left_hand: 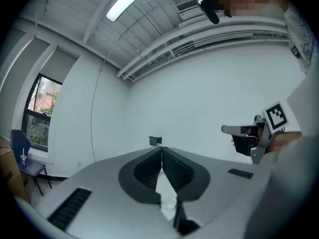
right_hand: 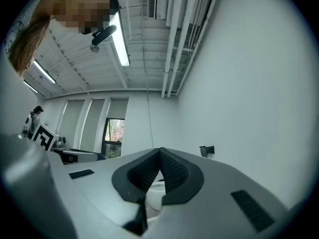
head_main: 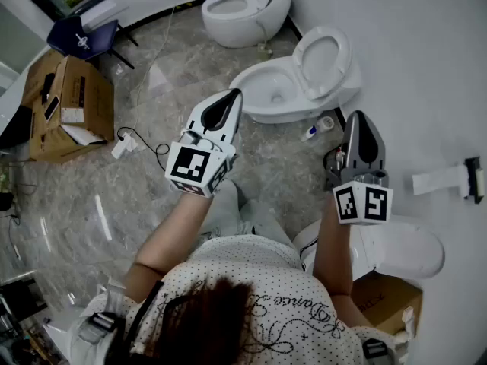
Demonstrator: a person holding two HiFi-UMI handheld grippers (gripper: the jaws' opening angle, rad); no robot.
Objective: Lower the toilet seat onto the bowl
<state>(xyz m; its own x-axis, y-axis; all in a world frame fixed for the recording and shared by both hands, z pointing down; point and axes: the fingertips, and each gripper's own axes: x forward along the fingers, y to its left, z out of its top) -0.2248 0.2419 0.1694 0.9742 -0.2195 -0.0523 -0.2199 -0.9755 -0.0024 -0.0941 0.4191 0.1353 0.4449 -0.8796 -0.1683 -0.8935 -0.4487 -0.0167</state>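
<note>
White toilet seat (head_main: 323,55) stands raised behind its bowl (head_main: 268,91), on the floor ahead of both grippers and touched by neither; the left gripper (head_main: 237,93) and the right gripper (head_main: 355,115) each have jaws pressed together, holding nothing

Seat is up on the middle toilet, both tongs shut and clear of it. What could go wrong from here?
1. The left tongs and right tongs are shut and empty; nudging the raised toilet seat with closed tips rather than gripping it could let it slam onto the bowl.
2. A small bottle lies by the toilet's base and could be kicked when stepping closer.
</note>
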